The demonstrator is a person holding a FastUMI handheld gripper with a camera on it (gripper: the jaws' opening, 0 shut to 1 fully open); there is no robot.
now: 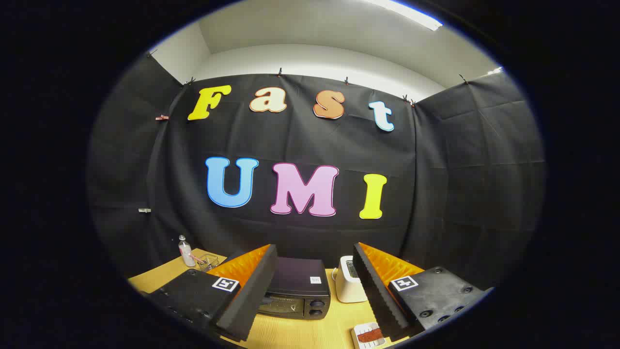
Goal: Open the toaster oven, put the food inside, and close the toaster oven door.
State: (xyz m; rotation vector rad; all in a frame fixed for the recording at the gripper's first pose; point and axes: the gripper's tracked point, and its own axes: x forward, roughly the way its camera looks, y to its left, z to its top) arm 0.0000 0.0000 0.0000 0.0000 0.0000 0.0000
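A black toaster oven (pixel 298 286) stands on the wooden table (pixel 300 334), just ahead of my fingers and closer to the left one, which covers its left end. Its door looks shut; two knobs show on its right side. The food, a reddish-brown strip, lies on a small white tray (pixel 369 335) by the inner edge of the right finger, near the table's front. My gripper (pixel 312 271) is open, raised above the table, with nothing between its fingers.
A white pop-up toaster (pixel 348 286) stands right of the oven. At the table's far left are a small clear bottle (pixel 185 252) and a wire basket (pixel 208 262). Black cloth walls close the booth behind and on both sides.
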